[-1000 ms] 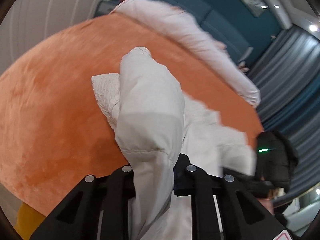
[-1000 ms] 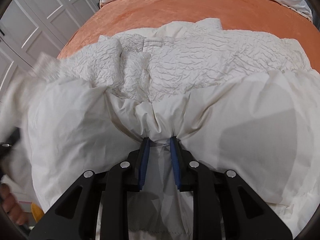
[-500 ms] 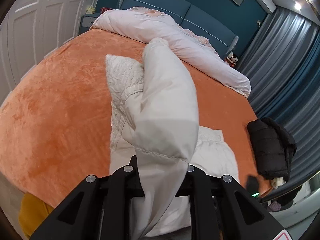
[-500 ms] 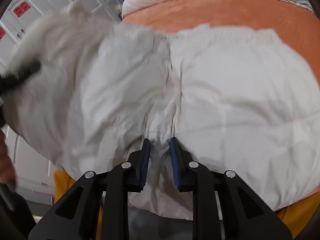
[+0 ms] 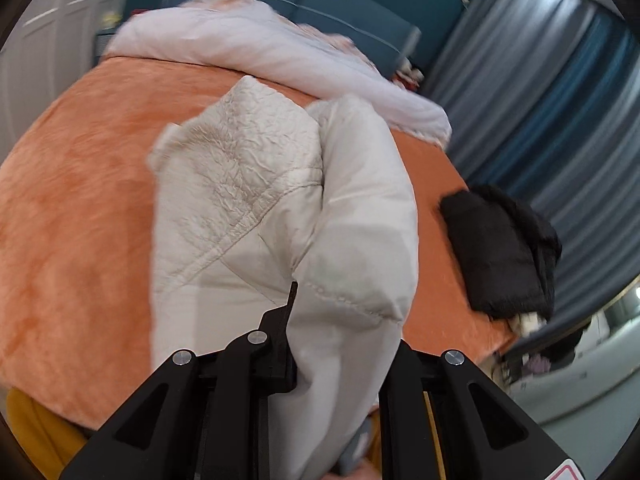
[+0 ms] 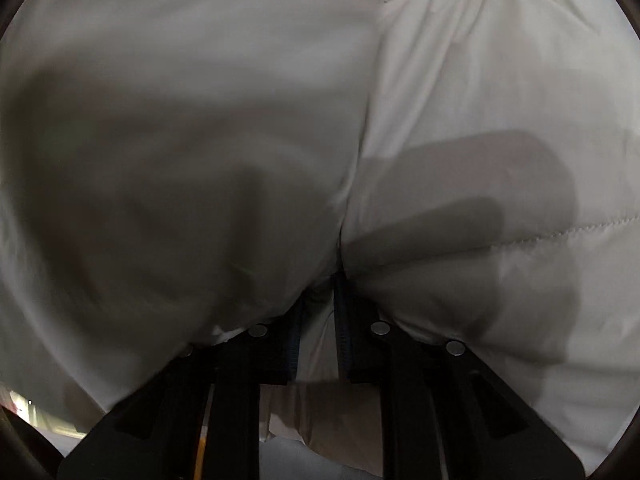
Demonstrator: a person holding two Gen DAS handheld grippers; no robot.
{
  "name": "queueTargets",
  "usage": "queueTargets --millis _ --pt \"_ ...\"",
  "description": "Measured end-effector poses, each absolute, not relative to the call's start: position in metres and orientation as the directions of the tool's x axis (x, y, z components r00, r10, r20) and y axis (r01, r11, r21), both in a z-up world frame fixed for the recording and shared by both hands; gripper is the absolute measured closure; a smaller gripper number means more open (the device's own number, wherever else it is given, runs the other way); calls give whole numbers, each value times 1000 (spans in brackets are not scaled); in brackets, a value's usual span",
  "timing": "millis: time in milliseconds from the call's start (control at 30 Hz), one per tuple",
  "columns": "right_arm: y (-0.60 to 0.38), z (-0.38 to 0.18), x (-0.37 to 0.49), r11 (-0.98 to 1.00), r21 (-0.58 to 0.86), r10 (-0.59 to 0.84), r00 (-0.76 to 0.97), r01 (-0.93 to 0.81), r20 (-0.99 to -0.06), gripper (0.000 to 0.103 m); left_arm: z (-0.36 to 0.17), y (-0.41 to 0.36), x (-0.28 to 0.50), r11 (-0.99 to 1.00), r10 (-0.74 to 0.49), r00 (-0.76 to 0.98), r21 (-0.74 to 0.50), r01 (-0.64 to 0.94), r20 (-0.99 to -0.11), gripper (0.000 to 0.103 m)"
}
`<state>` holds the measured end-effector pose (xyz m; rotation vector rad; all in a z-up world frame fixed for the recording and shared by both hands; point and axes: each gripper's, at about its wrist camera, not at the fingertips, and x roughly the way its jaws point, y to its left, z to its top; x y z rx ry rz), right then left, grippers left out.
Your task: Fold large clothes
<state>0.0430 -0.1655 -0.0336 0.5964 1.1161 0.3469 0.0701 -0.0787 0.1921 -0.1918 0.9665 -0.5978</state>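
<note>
Jacket: a white padded jacket (image 5: pixel 248 200) is held up ahead of the left claw, above the orange bedspread (image 5: pixel 80 208).
Left claw (image 5: pixel 340 300): a bunched fold of the jacket is clamped between its fingers; one fingertip is hidden by cloth.
Right claw (image 6: pixel 320 296): narrowed on a pinch of the jacket (image 6: pixel 480 120), which fills nearly all that is seen beyond it, blurred.
Beyond the left claw: a pale duvet (image 5: pixel 256 48).
Right of it: what appears to be a black garment (image 5: pixel 500 248), lying on the bedspread.

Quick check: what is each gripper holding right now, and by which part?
Both hold the white padded coat. The left gripper is shut on a stitched hem edge; the right gripper pinches a gathered fold of its smooth shell. Which part that is cannot be told.
</note>
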Motion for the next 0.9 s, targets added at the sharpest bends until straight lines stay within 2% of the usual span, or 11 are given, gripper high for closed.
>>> queueTargets --millis 67,200,367,633,900 --pt "-177 -32 32 752 655 561 453 72 -693 94 187 -108 74 823 -548 407 -386 417 -730 91" --pt "-213 -21 -15 647 755 604 534 104 -591 94 182 -147 80 825 -522 391 -333 456 -758 91" --pt "-290 -10 -68 577 788 535 629 216 -564 91 155 -196 83 832 -476 355 -283 477 -805 91" --pt "-383 29 -127 646 695 287 744 315 -603 90 94 -267 68 835 -349 378 -102 540 -858 89" --pt "-365 80 -143 732 592 132 782 338 -609 87 52 -295 48 812 -268 475 69 579 -838 87"
